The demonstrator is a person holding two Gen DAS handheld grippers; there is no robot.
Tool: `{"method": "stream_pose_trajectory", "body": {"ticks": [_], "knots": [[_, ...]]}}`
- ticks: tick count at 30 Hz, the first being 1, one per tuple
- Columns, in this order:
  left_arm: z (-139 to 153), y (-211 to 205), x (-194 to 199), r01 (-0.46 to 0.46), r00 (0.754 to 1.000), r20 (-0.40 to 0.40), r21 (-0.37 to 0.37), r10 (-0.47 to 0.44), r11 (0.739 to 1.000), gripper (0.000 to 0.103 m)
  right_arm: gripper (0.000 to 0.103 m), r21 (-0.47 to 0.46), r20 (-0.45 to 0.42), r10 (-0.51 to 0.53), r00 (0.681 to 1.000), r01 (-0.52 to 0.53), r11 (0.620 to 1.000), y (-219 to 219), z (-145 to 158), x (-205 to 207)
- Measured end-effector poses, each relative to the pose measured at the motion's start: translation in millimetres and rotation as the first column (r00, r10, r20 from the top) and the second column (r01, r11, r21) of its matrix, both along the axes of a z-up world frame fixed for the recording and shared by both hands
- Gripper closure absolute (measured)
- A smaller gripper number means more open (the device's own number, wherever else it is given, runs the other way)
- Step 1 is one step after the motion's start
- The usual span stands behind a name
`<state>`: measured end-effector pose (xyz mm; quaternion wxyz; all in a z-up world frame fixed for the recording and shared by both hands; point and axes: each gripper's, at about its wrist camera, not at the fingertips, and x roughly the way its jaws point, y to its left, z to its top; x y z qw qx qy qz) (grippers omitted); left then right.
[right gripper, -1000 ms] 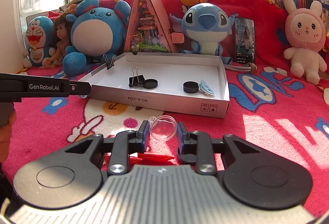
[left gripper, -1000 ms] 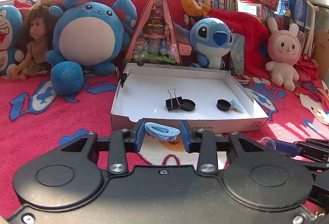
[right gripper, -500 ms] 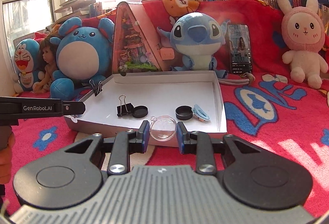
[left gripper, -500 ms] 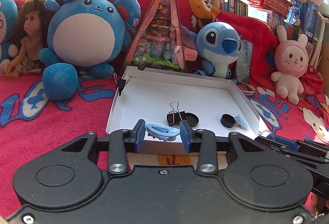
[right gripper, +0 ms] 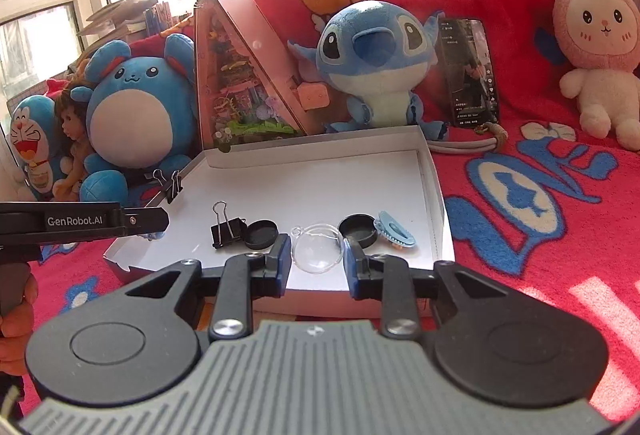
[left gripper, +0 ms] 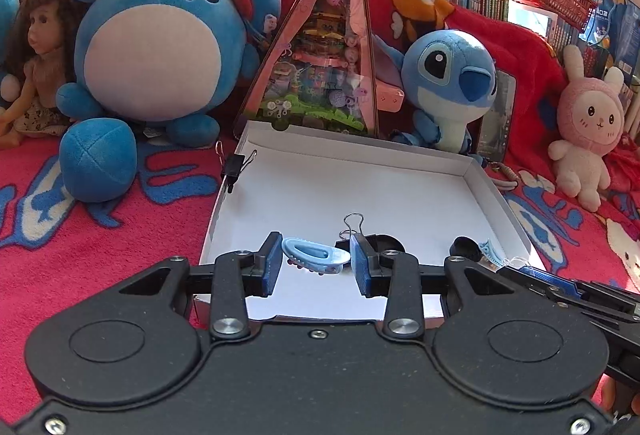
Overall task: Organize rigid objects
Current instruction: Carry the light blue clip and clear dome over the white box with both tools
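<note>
Over the white box [left gripper: 496,195]: left gripper [left gripper: 316,261] clamps a blue hair clip [left gripper: 314,255], right gripper [right gripper: 316,255] pinches a clear dome [right gripper: 316,247]. Binder clip [right gripper: 226,231], two black lids, probably another hair clip already inside. Both drops remaining.

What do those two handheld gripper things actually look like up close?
Both are black plastic, with round discs, silver screws and two fingers tipped with blue pads. The right gripper has a ribbed grey plate on top; the left gripper is all black, its side marked GenRobot.AI.
</note>
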<state>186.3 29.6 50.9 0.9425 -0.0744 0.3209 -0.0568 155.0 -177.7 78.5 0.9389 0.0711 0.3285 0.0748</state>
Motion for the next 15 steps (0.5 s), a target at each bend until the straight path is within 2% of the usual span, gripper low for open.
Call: {"method": "stream_pose_trajectory", "body": {"ticks": [5,11,15], "knots": [[-8,-2,21,-0.007,0.999,-0.05,-0.003,0.007,1.0,0.068,0.07,-0.005,-0.024,0.015,1.0,-0.015,1.0,5,-7,17],[-16,-3,47,-0.025,0.993,-0.116,-0.005,0.024,1.0,0.068,0.07,0.045,-0.094,-0.002,0.996,0.006,0.999,0,-8,49],[-19,-4,58,-0.036,0.991,-0.132,-0.008,0.035,0.999,0.068,0.07,0.073,-0.136,-0.003,0.991,0.013,0.997,-4,-9,66]]}}
